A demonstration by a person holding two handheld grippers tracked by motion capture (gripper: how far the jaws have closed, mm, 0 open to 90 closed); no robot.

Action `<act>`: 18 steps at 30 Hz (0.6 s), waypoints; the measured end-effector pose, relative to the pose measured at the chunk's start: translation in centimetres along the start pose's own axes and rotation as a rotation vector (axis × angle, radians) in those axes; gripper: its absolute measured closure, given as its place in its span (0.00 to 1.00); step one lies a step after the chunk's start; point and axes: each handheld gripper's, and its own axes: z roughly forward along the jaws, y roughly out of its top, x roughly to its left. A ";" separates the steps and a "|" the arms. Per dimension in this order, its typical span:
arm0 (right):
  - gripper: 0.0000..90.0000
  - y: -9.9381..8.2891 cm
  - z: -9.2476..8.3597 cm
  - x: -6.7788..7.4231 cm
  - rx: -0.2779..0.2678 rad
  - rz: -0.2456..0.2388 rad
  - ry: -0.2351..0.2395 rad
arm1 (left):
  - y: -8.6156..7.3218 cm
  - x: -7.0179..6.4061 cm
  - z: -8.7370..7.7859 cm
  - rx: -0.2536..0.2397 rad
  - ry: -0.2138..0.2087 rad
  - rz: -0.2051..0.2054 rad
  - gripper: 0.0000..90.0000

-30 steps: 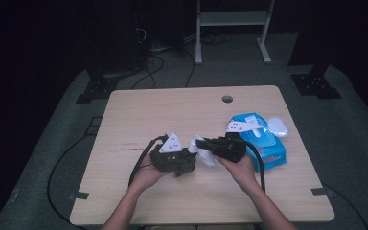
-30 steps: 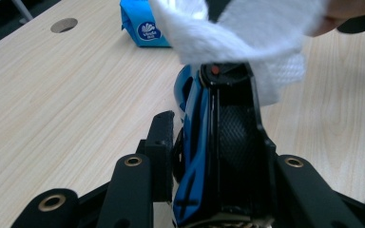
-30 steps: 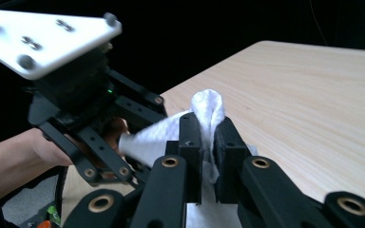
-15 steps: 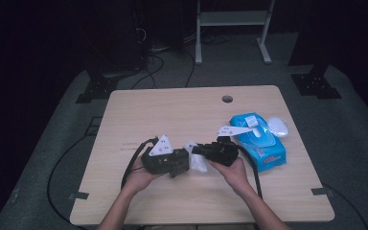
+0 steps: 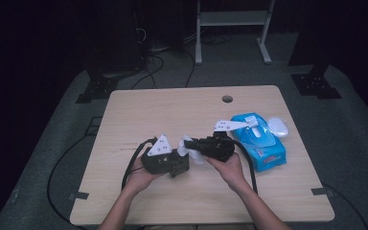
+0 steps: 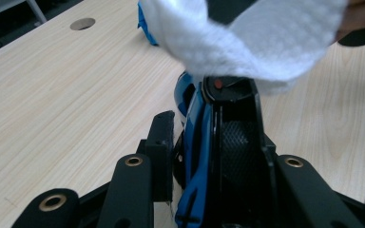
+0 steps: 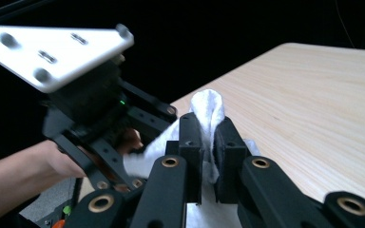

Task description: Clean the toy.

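Two grippers meet just left of the blue plastic wet-wipe pack (image 5: 261,143) on the pale wooden table (image 5: 172,110). Right gripper (image 7: 208,142) pinches a white textured wipe (image 7: 208,111) between narrow jaws; left gripper (image 5: 179,165) is clamped too, apparently on the same wipe's other end.

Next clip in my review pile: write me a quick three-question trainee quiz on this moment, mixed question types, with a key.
1. True or false: the right gripper is shut on the white wipe.
2. The blue wipes pack lies on the table's: A) left side B) right side C) far edge.
3. Fill in: both grippers, left gripper included, hold one white ____.

Key: 1 true; 2 B; 3 wipe.
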 end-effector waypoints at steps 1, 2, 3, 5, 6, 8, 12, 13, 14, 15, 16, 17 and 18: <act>0.93 -0.3 -0.1 -0.3 -0.002 0.010 -0.006 | 0.1 0.0 0.1 0.002 -0.002 0.001 0.71; 0.93 -0.7 -0.2 -0.7 -0.002 0.028 -0.014 | 0.2 0.0 0.2 0.004 -0.001 0.006 0.71; 0.93 -1.1 -0.4 -1.2 0.001 0.040 -0.022 | 0.3 0.0 0.3 0.007 -0.005 0.008 0.71; 0.93 -1.9 -0.7 -1.9 0.012 0.067 -0.036 | 0.5 -0.1 0.6 0.009 -0.002 0.014 0.71; 0.93 -2.4 -0.9 -2.2 0.016 0.080 -0.042 | 0.6 -0.2 0.7 0.013 -0.004 0.017 0.71; 0.93 -3.2 -1.0 -2.8 0.028 0.113 -0.036 | 0.9 -0.3 1.0 0.013 -0.007 0.018 0.71; 0.93 -3.4 -1.2 -3.1 0.029 0.140 -0.013 | 1.4 -0.4 1.7 0.017 -0.010 0.021 0.71; 0.93 -3.3 -1.4 -3.1 0.024 0.142 -0.010 | 1.5 -0.4 1.9 0.016 -0.016 0.020 0.71; 0.93 -3.2 -1.7 -3.1 0.021 0.140 -0.013 | 1.6 -0.4 2.1 0.013 -0.019 0.019 0.71; 0.93 -3.1 -2.0 -3.1 0.016 0.140 -0.014 | 1.8 -0.4 2.3 0.012 -0.023 0.022 0.71; 0.93 -3.0 -2.3 -3.1 0.007 0.141 -0.013 | 1.9 -0.6 2.6 0.007 -0.027 0.018 0.71; 0.93 -2.9 -2.6 -3.1 0.002 0.140 -0.017 | 2.1 -0.6 2.8 0.005 -0.032 0.023 0.71; 0.93 -2.8 -2.9 -3.1 0.001 0.139 -0.021 | 2.3 -0.7 3.1 -0.001 -0.034 0.023 0.71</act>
